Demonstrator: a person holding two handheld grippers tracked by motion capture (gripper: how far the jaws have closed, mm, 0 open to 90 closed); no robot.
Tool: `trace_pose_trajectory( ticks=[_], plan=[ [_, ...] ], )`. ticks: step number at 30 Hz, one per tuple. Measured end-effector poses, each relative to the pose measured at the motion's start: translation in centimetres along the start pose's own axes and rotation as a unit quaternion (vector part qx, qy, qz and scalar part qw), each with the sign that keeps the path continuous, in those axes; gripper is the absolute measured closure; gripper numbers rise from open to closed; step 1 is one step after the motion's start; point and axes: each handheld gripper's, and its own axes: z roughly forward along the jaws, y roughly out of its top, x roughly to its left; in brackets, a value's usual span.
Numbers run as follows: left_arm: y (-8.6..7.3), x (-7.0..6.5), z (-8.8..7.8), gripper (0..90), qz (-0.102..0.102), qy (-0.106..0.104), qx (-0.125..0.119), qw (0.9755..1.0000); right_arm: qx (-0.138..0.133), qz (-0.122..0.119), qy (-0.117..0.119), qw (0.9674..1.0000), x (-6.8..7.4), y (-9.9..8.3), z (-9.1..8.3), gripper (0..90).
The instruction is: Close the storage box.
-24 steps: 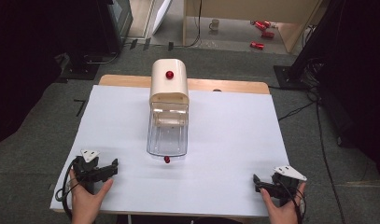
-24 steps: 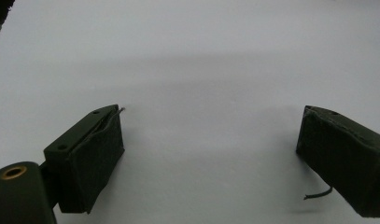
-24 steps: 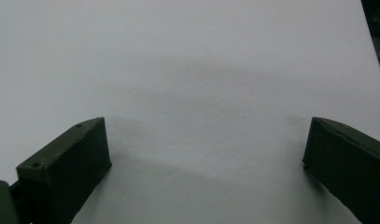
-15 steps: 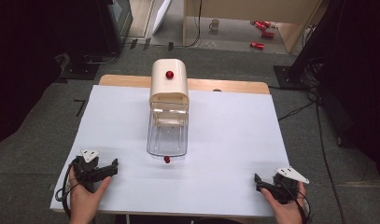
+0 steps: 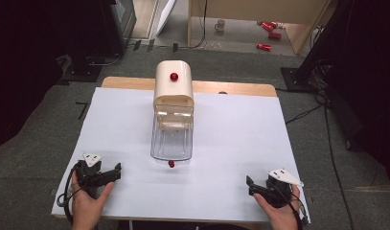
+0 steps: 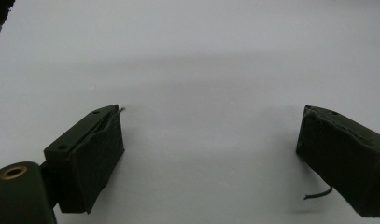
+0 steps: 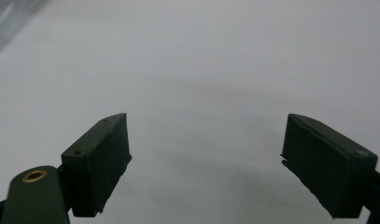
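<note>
Holding a gripper in each hand, I rest both low on the white sheet [image 5: 240, 143] that covers the table. My left gripper [image 5: 117, 168] sits in the lower left of the high view, my right gripper [image 5: 250, 183] in the lower right, well apart from each other. In the left gripper view [image 6: 211, 140] the jaws stand wide with only bare white sheet between them; in the right gripper view [image 7: 206, 144] they also stand wide, nothing between them. The cream and clear-fronted box [image 5: 172, 120] lies at the centre of the high view, above and between my grippers, a small red knob [image 5: 171, 164] at its near edge and another red knob [image 5: 174, 76] on top.
</note>
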Motion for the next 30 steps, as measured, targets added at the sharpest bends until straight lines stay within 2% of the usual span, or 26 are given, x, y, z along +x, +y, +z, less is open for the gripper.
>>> trace_pose_trajectory(
  ticks=[2, 3, 5, 7, 8, 11, 12, 21, 30],
  plan=[
    [0.0, 0.0, 0.0, 7.2, 0.000, 0.000, 0.000, 1.0000, -0.006, -0.005, 0.008, 0.9999, 1.1, 0.5, 0.0, 16.3],
    [0.0, 0.0, 0.0, 7.2, 0.000, 0.000, 0.000, 1.0000, -0.012, -0.006, 0.013, 0.9998, 2.1, 1.0, 0.0, 18.4],
    [0.0, 0.0, 0.0, 7.2, 0.000, 0.000, 0.000, 1.0000, -0.015, -0.008, 0.016, 0.9997, 2.5, 1.1, 0.0, 18.8],
    [0.0, 0.0, 0.0, 7.3, 0.000, 0.000, 0.000, 1.0000, -0.021, -0.022, 0.022, 0.9993, 4.1, 1.6, 0.2, 21.2],
    [0.0, 0.0, 0.0, 7.2, 0.000, 0.000, 0.000, 1.0000, -0.021, -0.022, 0.022, 0.9993, 4.1, 1.6, 0.2, 21.2],
    [0.0, 0.0, 0.0, 7.2, 0.000, 0.000, 0.000, 1.0000, -0.027, -0.031, 0.035, 0.9986, 5.9, 2.2, 0.5, 24.0],
    [0.0, 0.0, 0.0, 7.2, 0.000, 0.000, 0.000, 1.0000, -0.027, -0.031, 0.035, 0.9986, 5.9, 2.2, 0.5, 24.0],
    [0.0, 0.0, 0.0, 7.2, 0.000, 0.000, 0.000, 1.0000, -0.034, -0.042, 0.061, 0.9967, 9.5, 3.3, 1.4, 27.6],
    [0.0, 0.0, 0.0, 7.2, -0.001, 0.000, 0.000, 1.0000, -0.038, -0.052, 0.073, 0.9952, 11.9, 3.8, 1.7, 30.2]
  ],
)
